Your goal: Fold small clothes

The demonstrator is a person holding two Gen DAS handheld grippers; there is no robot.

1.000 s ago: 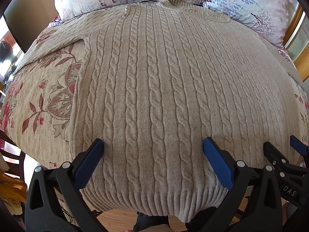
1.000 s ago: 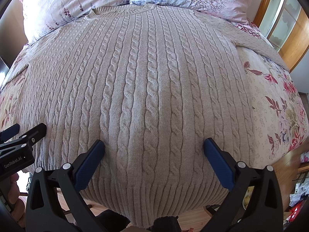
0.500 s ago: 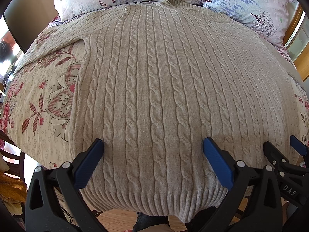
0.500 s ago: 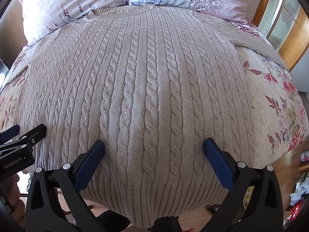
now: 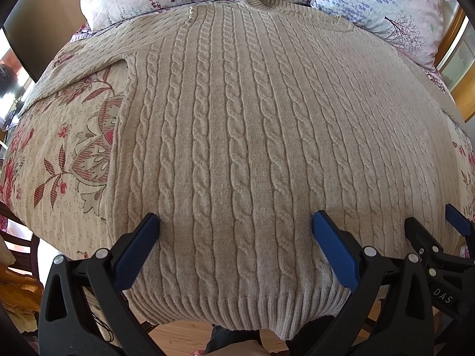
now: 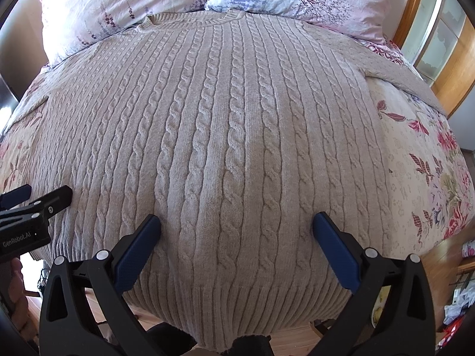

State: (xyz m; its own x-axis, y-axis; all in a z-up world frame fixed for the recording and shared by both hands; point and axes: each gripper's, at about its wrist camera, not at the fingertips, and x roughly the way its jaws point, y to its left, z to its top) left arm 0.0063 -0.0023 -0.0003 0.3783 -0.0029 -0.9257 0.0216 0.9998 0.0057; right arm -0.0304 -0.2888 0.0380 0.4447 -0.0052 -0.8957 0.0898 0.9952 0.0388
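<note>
The left gripper [image 5: 236, 222] is held low over the lower part of a beige cable-knit sweater [image 5: 252, 136], and its two blue-padded fingers [image 5: 136, 249] stand wide apart with nothing between them except the knit lying below. The right gripper [image 6: 237, 222] has the same pose just beside it, also spread open over the lower part of the sweater, and it holds nothing. In the left wrist view the right gripper appears at the right edge, and in the right wrist view the left gripper shows at the left edge, so the two tools are side by side near the hem. Whether the finger pads touch the knit or only hang above it, I cannot tell. The sweater lies flat and face up on a bed with a floral bedspread [image 5: 68, 154]. Its ribbed hem [image 5: 243, 311] reaches the near edge of the bed, and its round neckline [image 6: 193, 19] points to the two floral pillows [image 6: 124, 9] at the head. The left sleeve [image 5: 77, 71] lies stretched out to the side over the bedspread, and the right sleeve [image 6: 397, 71] lies out to the other side. The body shows long vertical cable rows and looks smooth. A wooden floor [image 5: 178, 332] is visible below the hem.
</note>
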